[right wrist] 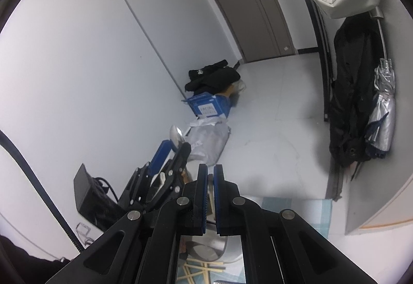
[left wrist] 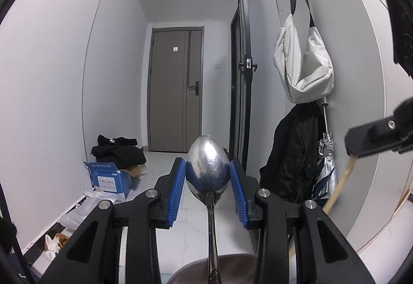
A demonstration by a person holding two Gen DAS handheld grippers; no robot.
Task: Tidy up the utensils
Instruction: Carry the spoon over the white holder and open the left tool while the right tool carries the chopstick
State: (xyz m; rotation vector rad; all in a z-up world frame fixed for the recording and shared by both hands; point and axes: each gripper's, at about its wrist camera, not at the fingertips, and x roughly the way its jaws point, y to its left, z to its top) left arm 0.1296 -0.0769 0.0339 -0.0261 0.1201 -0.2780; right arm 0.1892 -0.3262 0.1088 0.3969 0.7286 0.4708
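The left gripper (left wrist: pixel 208 175) holds a metal spoon (left wrist: pixel 208 167): the blue fingers (left wrist: pixel 176 188) press the sides of its bowl, which stands up between them with the handle running down toward the camera. At the bottom of that view the handle crosses a grey metal container's rim (left wrist: pixel 232 258).

The right gripper (right wrist: pixel 210 180) has its fingers (right wrist: pixel 202 186) drawn narrow on a pale wooden stick, likely a chopstick (right wrist: pixel 211 200); in the left wrist view this chopstick (left wrist: pixel 340 188) hangs slanting below the right gripper (left wrist: pixel 374 136). Under it lie more chopsticks (right wrist: pixel 204 268) on a blue mat (right wrist: pixel 296 209).

Beyond, on the floor, stands a blue cardboard box (left wrist: pixel 109 178) with black clothes (left wrist: pixel 117 149) heaped behind it. A white bag (left wrist: pixel 304 64), a dark coat (left wrist: pixel 291 160) and a folded silver umbrella (left wrist: pixel 326 155) hang on the right wall; a brown door (left wrist: pixel 175 93) closes the hallway.
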